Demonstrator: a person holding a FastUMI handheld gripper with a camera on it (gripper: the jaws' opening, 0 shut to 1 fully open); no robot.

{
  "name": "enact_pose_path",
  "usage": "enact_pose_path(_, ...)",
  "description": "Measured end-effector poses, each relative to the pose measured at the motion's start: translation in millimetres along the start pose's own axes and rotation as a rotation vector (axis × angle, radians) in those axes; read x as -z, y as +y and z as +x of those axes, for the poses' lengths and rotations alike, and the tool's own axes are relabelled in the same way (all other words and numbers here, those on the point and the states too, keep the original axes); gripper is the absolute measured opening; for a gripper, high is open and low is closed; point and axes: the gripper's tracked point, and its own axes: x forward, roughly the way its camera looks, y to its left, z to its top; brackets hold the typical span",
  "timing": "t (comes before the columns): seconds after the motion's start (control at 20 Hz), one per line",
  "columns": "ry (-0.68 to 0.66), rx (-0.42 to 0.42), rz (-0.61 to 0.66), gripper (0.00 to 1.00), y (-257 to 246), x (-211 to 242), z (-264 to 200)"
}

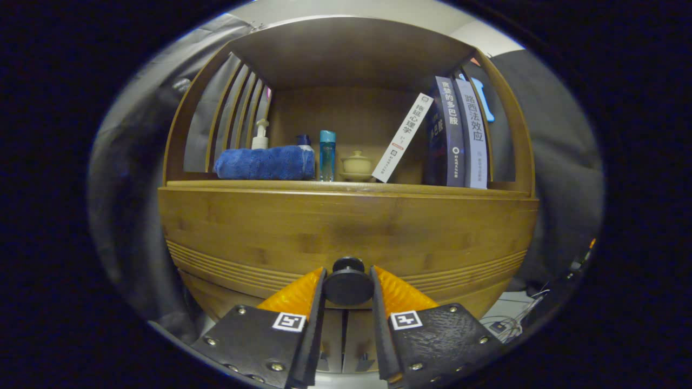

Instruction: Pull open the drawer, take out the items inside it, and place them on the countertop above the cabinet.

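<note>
Clamping gripper (348, 286) hides drawer (346, 232) knob's (348, 283) sides.

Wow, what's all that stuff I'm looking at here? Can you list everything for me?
cabinet: 1, brown wood, straight ahead of the fingers, drawer front closed
drawer knob: 1, black, round, between the two fingers
countertop: 1, brown wood, above the drawer, under a wooden hood
towel: 1, blue, folded, on the countertop's left part
pump bottle: 1, white, behind the towel
bottle: 1, light blue, right of the towel
dark-capped bottle: 1, mostly hidden behind the towel
lidded cup: 1, cream, on a saucer, right of the light blue bottle
books: 3, one white leaning, one dark, one pale, right of the cup
gripper: 1, fingers on either side of the knob, contact unclear
</note>
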Motion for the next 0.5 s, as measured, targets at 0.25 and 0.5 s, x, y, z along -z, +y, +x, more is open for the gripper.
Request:
enact_pose_path(0.25,-0.002,0.083,0.091,0.43,-4.1,-2.1,1.2)
enact_pose_path(0.5,0.036,0.008,0.094,0.33,1.5,3.4,-1.0)
